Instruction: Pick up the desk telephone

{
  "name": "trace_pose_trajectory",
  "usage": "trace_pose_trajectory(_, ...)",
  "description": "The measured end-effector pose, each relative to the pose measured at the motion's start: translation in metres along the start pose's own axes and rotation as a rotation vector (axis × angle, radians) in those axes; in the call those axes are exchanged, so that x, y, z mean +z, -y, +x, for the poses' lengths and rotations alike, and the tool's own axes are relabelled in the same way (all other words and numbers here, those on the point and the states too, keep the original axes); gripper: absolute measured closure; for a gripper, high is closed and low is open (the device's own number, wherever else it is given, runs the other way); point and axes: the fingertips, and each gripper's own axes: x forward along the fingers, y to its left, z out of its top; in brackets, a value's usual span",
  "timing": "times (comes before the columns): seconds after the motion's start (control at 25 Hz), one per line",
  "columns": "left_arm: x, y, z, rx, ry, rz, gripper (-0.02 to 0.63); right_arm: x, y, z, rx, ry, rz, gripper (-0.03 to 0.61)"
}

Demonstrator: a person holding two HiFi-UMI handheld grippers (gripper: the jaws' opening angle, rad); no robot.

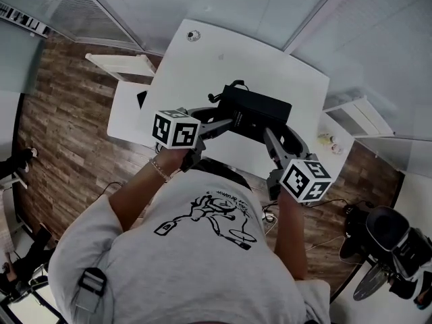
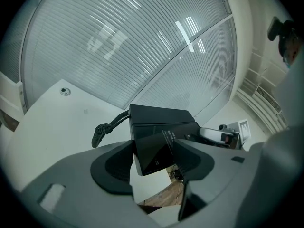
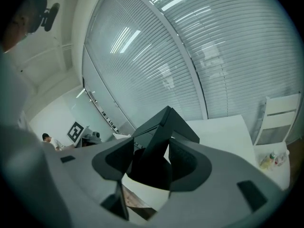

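Black desk telephone [image 1: 255,113], centre frame, my left gripper [image 1: 228,115] fingers closed on its left corner, my right gripper [image 1: 278,133] fingers closed on its right edge, apparently raised off white worktop [image 1: 196,66], coiled cord [image 2: 102,129] trailing left.

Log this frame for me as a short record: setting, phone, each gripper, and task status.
setting: white table over a wood floor
phone: black, above the table's near edge, coiled cord hanging off one end
left gripper: shut on phone
right gripper: shut on phone, which sits tilted between the jaws
status: phone gripped from both sides; cannot tell whether it is clear of the table
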Motion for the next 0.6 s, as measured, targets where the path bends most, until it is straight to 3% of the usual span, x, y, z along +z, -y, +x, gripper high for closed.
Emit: trace_pose_trajectory(0.6,0.033,0.036,-0.025,-0.004,0.054,0.056,0.368,0.038,-0.025,-0.026,0.026,0.071,-0.034,0.379)
